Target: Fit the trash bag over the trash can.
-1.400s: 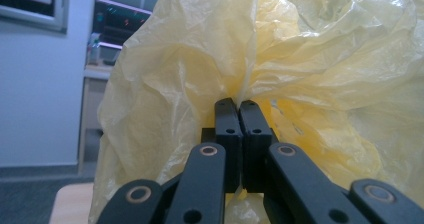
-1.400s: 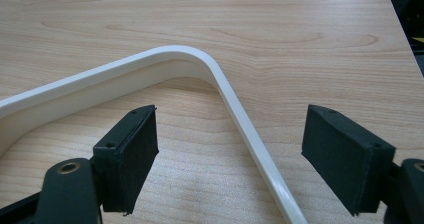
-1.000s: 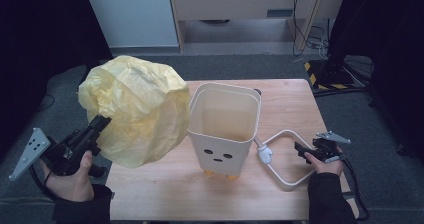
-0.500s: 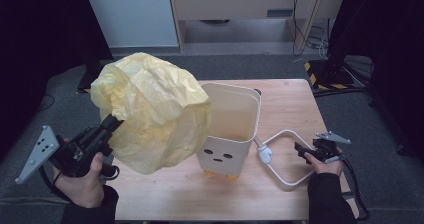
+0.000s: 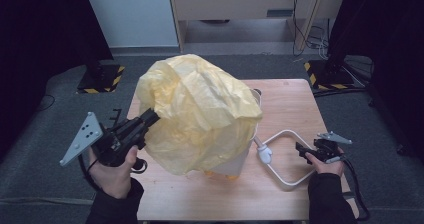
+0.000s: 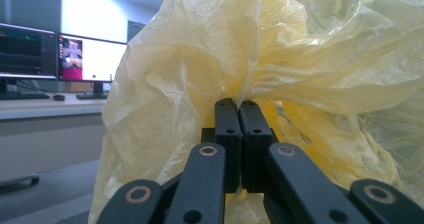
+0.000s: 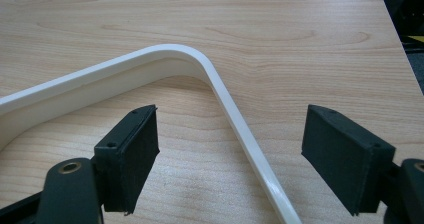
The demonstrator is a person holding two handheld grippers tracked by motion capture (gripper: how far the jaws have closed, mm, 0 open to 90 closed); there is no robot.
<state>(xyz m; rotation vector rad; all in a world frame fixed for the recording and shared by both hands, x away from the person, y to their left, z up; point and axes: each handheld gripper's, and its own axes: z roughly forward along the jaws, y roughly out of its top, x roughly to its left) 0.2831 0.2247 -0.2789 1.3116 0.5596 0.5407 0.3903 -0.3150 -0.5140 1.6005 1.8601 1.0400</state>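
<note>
The yellow plastic bag [image 5: 200,111] billows over the cream bin [image 5: 239,165] and hides nearly all of it in the high view; a low strip of the bin's wall shows beneath the bag, and part of its rim behind. The bin's mouth cannot be made out.

The left gripper [image 5: 150,118] has its jaws pressed together on a gathered fold of the bag, confirmed in the left gripper view [image 6: 239,106], where crumpled film blocks most of the scene. The right gripper [image 5: 300,149] rests with jaws spread wide, one on each side of the white handle [image 7: 215,79] without touching it. The handle lies flat on the wooden table [image 5: 295,101], bent in a loop from the bin's side.

The bag overhangs the table's left part. Bare wood remains on the right and along the near edge.

Grey carpet [image 5: 60,134] surrounds the table; monitors [image 6: 60,51] stand on a desk in the background.
</note>
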